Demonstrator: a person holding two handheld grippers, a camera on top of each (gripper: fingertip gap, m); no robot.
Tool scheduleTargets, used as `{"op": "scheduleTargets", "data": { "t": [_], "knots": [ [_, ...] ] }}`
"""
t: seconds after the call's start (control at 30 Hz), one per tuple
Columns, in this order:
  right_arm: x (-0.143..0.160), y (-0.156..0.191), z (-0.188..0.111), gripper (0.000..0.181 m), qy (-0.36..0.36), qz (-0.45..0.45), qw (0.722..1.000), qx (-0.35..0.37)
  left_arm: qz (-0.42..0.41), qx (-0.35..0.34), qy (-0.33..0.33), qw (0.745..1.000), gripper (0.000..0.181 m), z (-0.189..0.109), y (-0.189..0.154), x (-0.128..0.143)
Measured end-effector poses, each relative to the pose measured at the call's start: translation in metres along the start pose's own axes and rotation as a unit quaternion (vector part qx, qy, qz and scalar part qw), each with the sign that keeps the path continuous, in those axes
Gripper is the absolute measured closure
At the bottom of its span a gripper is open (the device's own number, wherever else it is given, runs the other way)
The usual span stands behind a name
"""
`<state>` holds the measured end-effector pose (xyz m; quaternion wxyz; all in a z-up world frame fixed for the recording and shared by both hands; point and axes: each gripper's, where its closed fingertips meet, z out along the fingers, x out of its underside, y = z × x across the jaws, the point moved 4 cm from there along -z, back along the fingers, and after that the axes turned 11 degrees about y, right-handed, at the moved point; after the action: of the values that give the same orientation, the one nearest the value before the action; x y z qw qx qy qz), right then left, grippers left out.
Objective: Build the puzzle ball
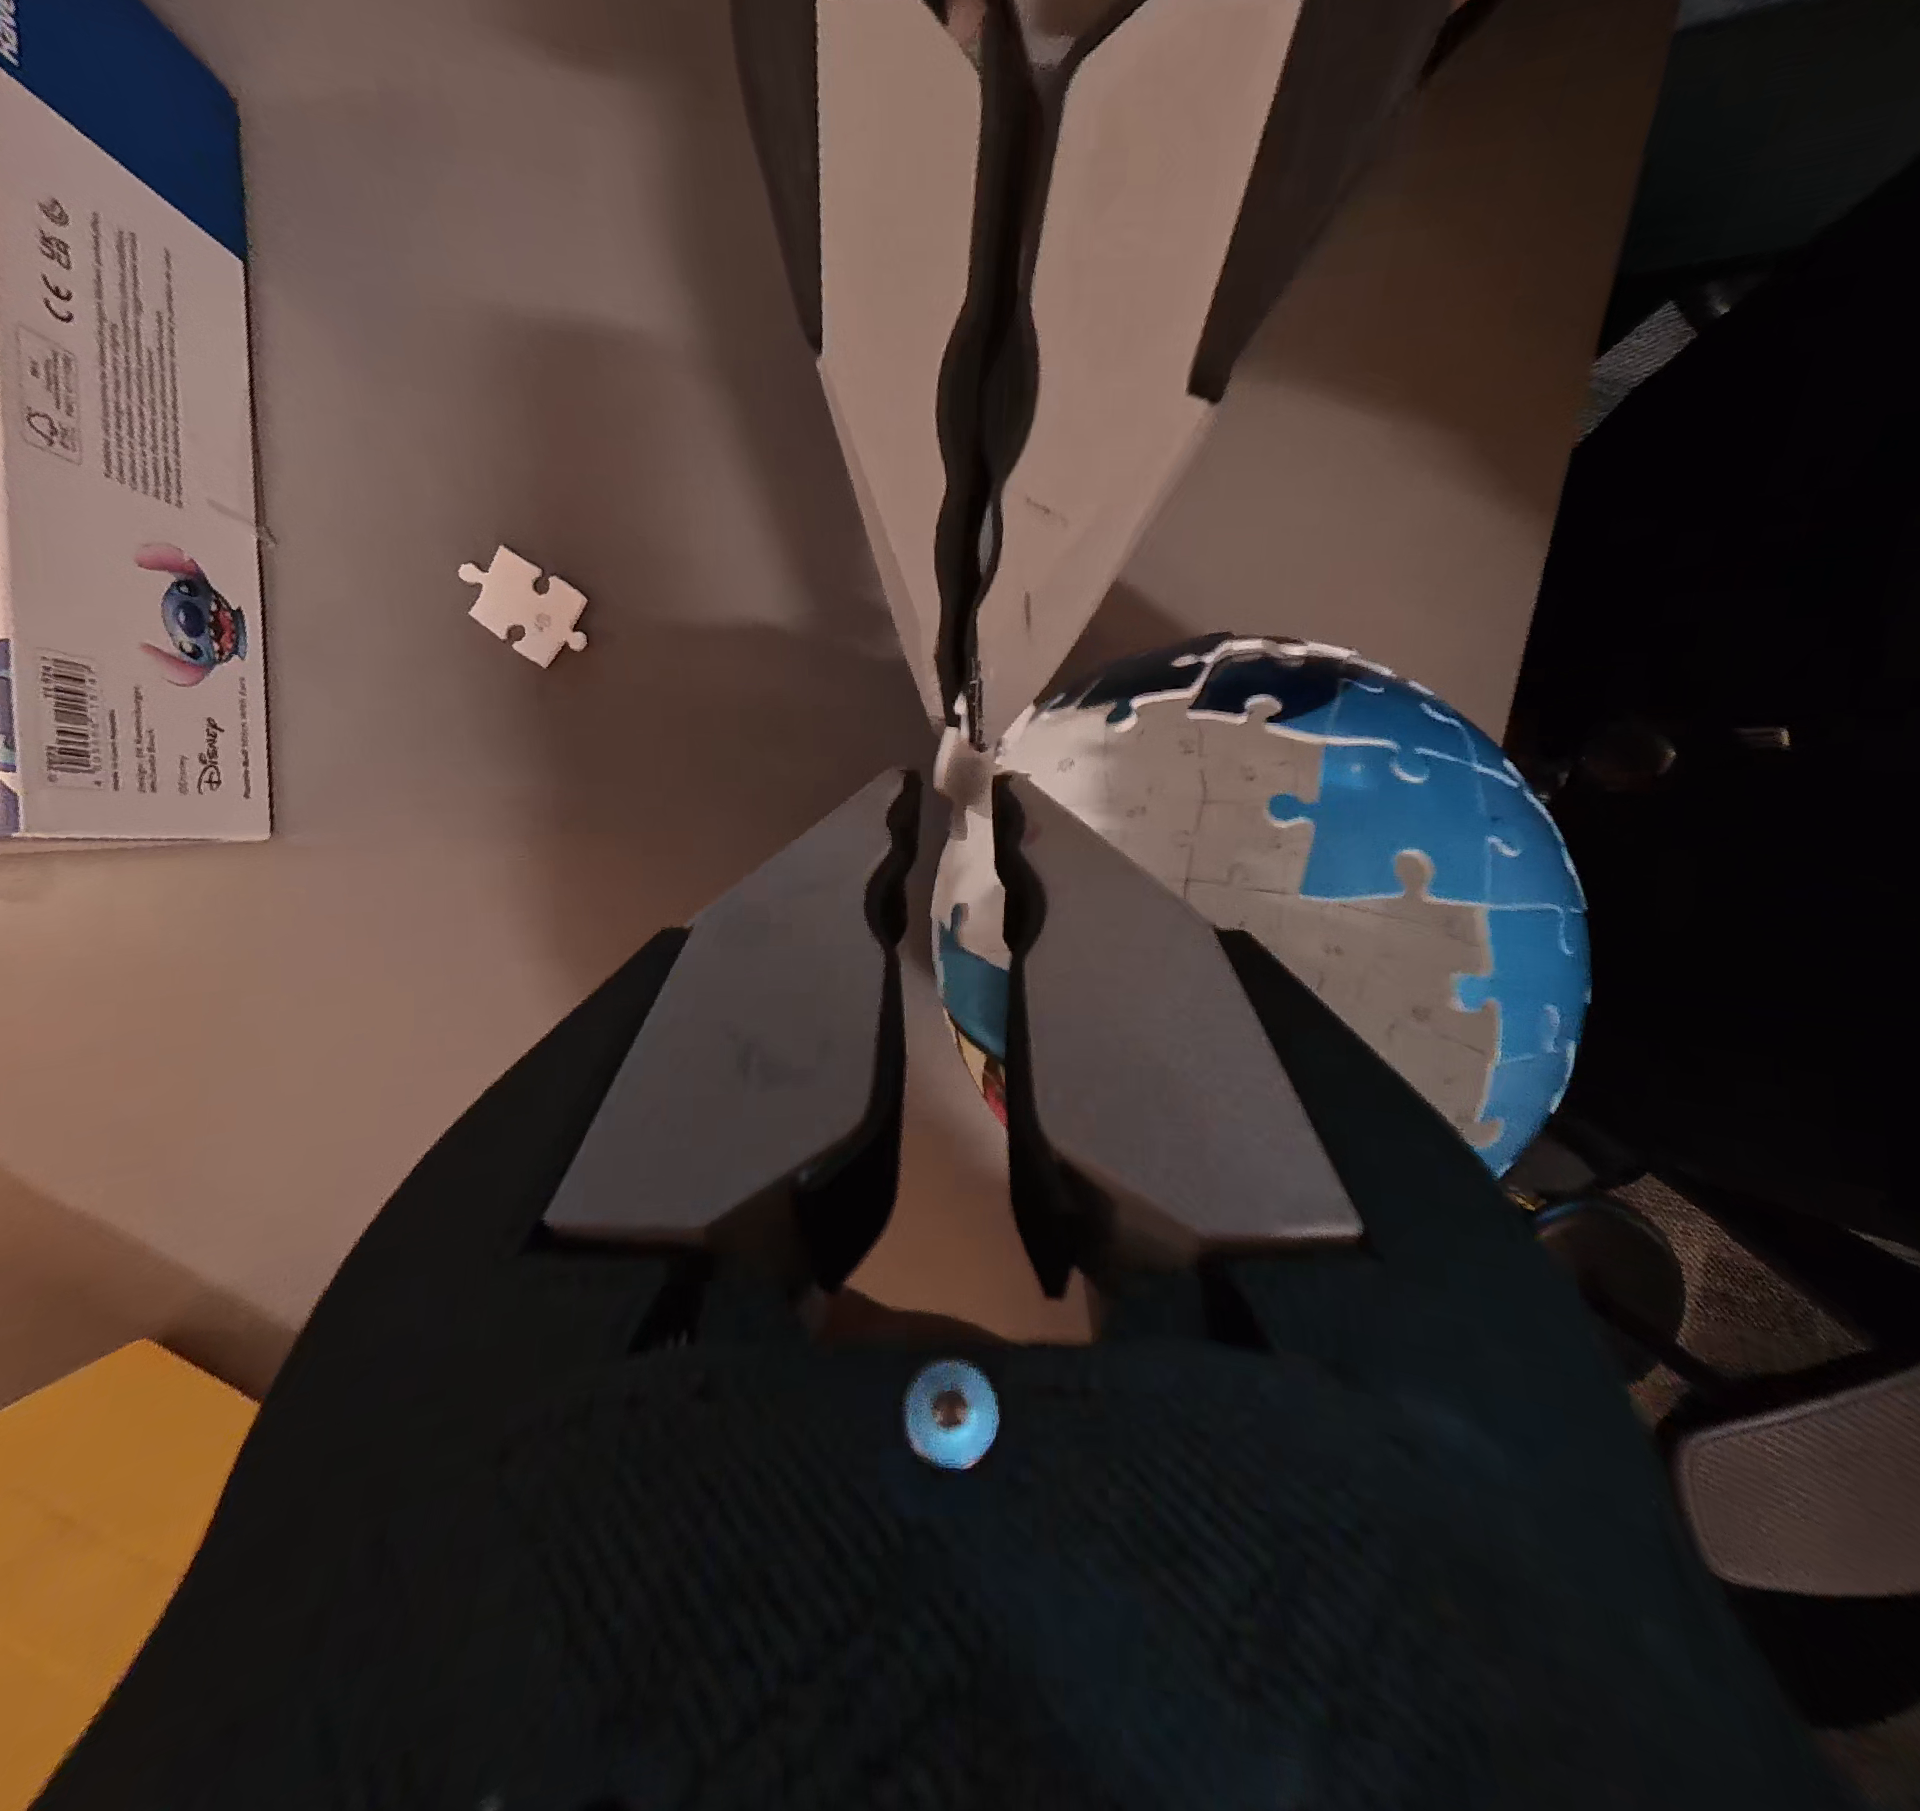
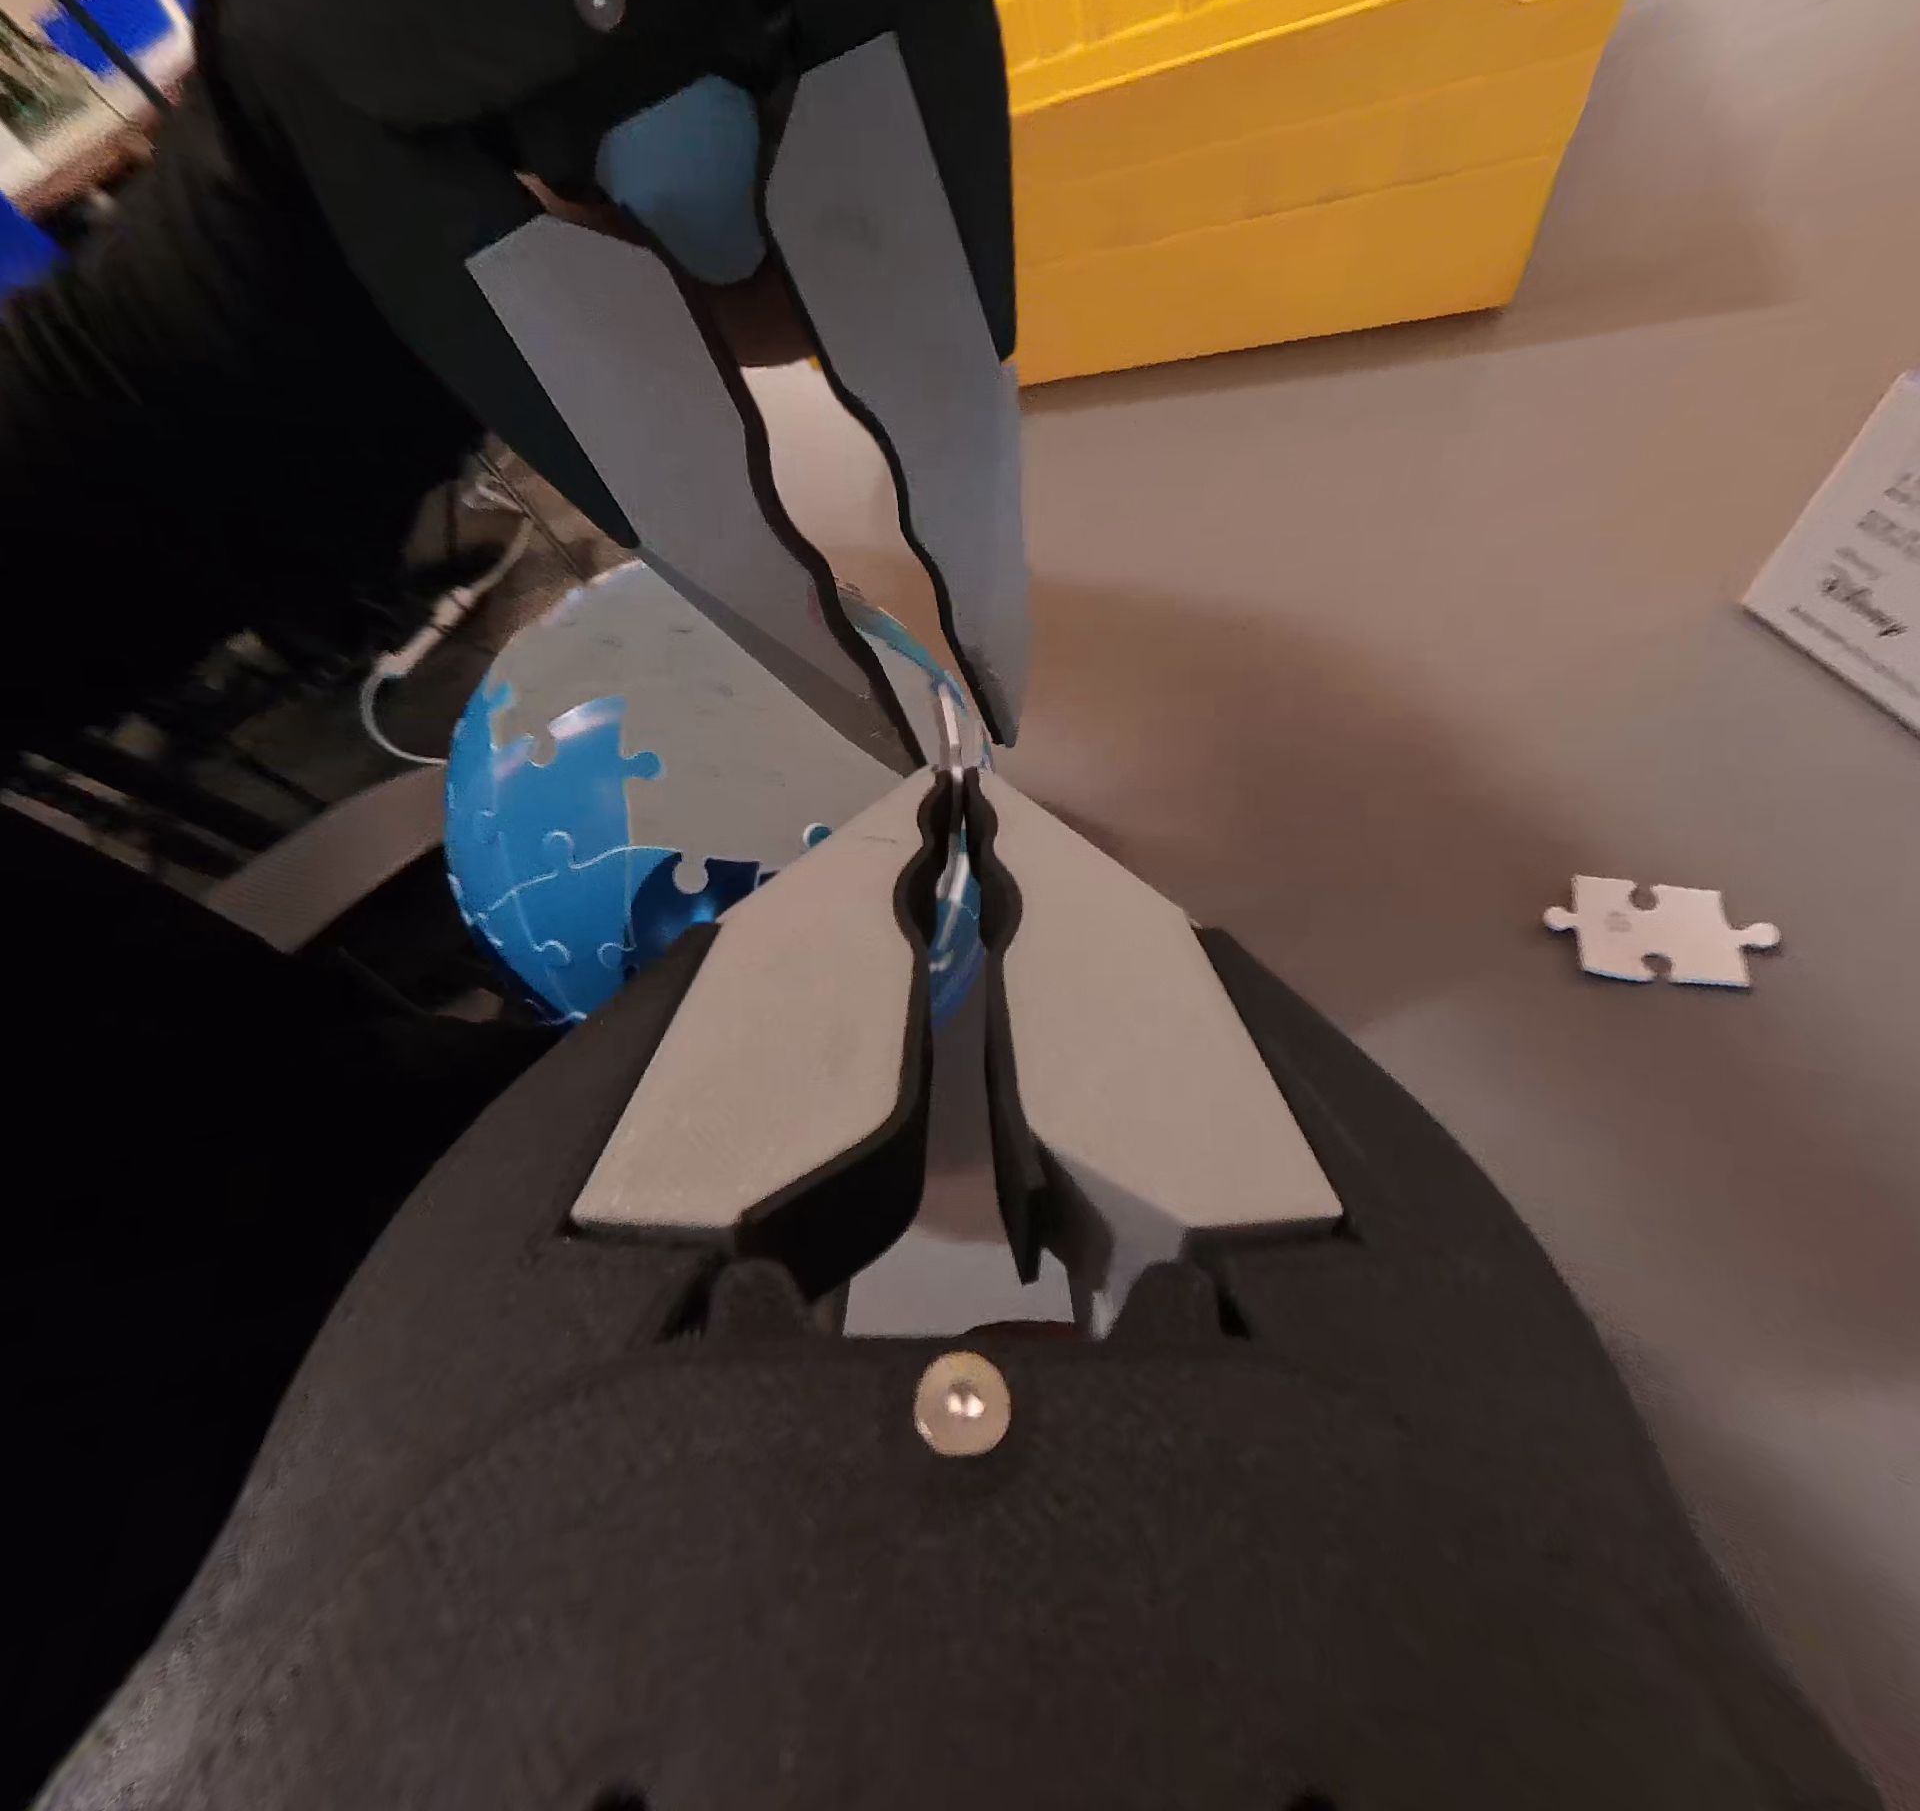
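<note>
Left wrist view: left gripper point(image 1: 954, 793), black body with grey finger plates, enters from the bottom centre. Its fingers stand a narrow gap apart, with a small white curved puzzle piece point(image 1: 961, 769) at the tips; I cannot tell whether they actually press on it. The right gripper point(image 1: 966, 696) comes down from the top centre, tip to tip with the left one. Its fingers are closed on the upper edge of that same piece.

Partly built puzzle ball point(image 1: 1351, 888), blue outside and pale grey on its inner face, sits right of centre near the edge of the grey table point(image 1: 436, 930), just behind both sets of tips. A section of its shell is open, showing the inside. The held piece is at the ball's left rim; whether it touches the rim cannot be told.

A loose white flat puzzle piece point(image 1: 525, 606) lies face down at centre left, well apart from the ball. A white and blue cardboard puzzle box point(image 1: 125, 462) lies along the left edge. A yellow corner shows at lower left.

Right wrist view: right gripper point(image 2: 954, 793) rises from the bottom centre, pinched on the thin curved piece point(image 2: 951, 748). The left gripper point(image 2: 956, 722) descends from the upper left, jaws slightly apart around the piece's far end. Ball point(image 2: 551, 857) at centre left, behind the tips. Yellow plastic bin point(image 2: 1299, 130) upper right; loose piece point(image 2: 1662, 940) at right; box corner point(image 2: 1849, 566) at the right edge.
</note>
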<state>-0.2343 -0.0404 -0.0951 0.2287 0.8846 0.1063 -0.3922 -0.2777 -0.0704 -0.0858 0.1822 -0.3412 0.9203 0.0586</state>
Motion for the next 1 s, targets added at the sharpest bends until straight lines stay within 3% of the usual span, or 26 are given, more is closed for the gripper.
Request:
{"op": "scheduleTargets", "data": {
  "t": [0.33, 0.63, 0.8, 1.0],
  "knots": [
    [0.004, 0.001, 0.002, 0.181, 0.000, 0.011, 1.000, 0.000, 0.022, 0.014, 0.003, 1.000, 0.180, 0.004, -0.002, 0.000],
    [0.002, 0.008, -0.002, 0.181, 0.027, -0.041, 0.997, 0.058, 0.071, 0.008, 0.008, 0.997, 0.181, 0.004, -0.004, 0.002],
    [-0.001, 0.003, -0.013, 0.170, 0.048, -0.042, 0.996, 0.060, 0.087, 0.003, 0.012, 0.996, 0.181, 0.004, -0.002, 0.000],
    [-0.001, 0.005, -0.002, 0.162, 0.096, -0.035, 0.994, 0.041, 0.109, -0.024, 0.025, 0.993, 0.181, 0.008, -0.003, 0.003]
  ]
}}
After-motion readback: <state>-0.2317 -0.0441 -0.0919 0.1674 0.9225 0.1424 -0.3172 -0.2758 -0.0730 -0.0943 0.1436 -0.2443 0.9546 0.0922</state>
